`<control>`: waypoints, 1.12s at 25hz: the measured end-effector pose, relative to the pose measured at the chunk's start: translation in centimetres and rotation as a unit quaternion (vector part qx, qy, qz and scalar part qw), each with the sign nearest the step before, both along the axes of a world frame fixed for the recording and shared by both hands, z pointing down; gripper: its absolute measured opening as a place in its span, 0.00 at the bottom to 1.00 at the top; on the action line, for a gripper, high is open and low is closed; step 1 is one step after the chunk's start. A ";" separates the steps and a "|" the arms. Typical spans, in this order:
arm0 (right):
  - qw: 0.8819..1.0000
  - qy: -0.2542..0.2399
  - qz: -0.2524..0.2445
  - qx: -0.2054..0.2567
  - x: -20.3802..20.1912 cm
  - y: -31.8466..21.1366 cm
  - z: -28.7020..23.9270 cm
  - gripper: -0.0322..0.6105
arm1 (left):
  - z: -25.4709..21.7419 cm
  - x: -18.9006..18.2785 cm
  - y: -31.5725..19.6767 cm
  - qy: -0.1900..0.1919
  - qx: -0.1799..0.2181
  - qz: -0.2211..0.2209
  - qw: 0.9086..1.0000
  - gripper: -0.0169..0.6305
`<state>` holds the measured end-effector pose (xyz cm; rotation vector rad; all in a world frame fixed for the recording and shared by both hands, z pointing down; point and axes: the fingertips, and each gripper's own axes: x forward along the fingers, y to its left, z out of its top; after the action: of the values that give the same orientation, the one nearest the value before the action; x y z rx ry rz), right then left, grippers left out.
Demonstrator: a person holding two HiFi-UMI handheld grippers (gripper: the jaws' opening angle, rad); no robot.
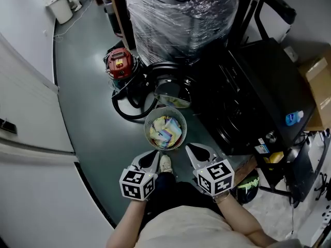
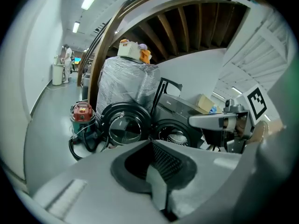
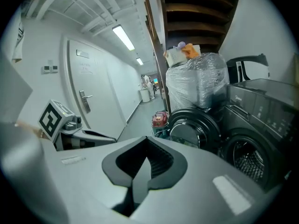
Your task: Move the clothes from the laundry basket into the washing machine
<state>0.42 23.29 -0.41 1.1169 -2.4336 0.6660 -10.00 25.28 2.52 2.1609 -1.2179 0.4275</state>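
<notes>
Head view, steeply down onto a dull grey-green floor (image 1: 83,102).

At centre: round pale mesh laundry basket (image 1: 147,125), upright on the floor, part filled with crumpled clothes in yellow, blue and white (image 1: 166,132). All of the clothes inside the basket, none in either jaw.

Just beyond the basket: black front-loading washing machine (image 1: 248,102), with its round glass-fronted door (image 1: 173,93) swung open toward the basket. Dark drum opening with perforated metal inside, seen in both gripper views.

Left hand-held gripper (image 1: 150,158) on the near side of the basket, close to the rim but apart from it. Jaws pressed together, seam closed in the left gripper view, nothing between them.

Right hand-held gripper (image 1: 198,151) beside it, also near the rim without touching. Jaws pressed together, empty. Both pointed toward basket and machine.

White shoe (image 1: 165,163) between the two, right at the basket's near edge. Touching or not: cannot tell.

Left of the open door: red canister vacuum cleaner (image 1: 119,62), with a black hose (image 1: 126,112) looped on the floor.

Behind the door: tall bundle wrapped in clear plastic film (image 1: 181,14).

Far right: brown cardboard box (image 1: 318,79), and a small blue bottle (image 1: 294,118) near the machine's right edge.

White door (image 1: 26,138) along the left side.
</notes>
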 end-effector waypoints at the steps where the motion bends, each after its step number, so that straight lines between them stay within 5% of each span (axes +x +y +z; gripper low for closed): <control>1: 1.000 0.003 0.002 -0.004 -0.6 -1.4 0.3 0.09 | -0.1 -0.4 -1.3 0.003 0.000 0.008 1.000 0.03; 6: 0.999 -0.004 0.026 -0.024 -3.1 -7.5 1.5 0.09 | 0.8 -1.9 -7.2 -0.002 -0.002 0.050 0.999 0.03; 15: 0.997 0.034 -0.002 -0.073 -4.5 -12.6 7.6 0.12 | 6.8 -3.3 -11.6 -0.001 -0.055 0.046 0.997 0.03; 28: 0.973 0.091 -0.114 -0.177 -6.8 -11.4 30.9 0.22 | 26.2 -2.5 -12.3 0.010 -0.117 0.004 0.993 0.03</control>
<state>-6.41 11.94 30.45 0.7120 -2.1353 0.8392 -12.49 12.94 28.77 1.9652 -1.0904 0.5248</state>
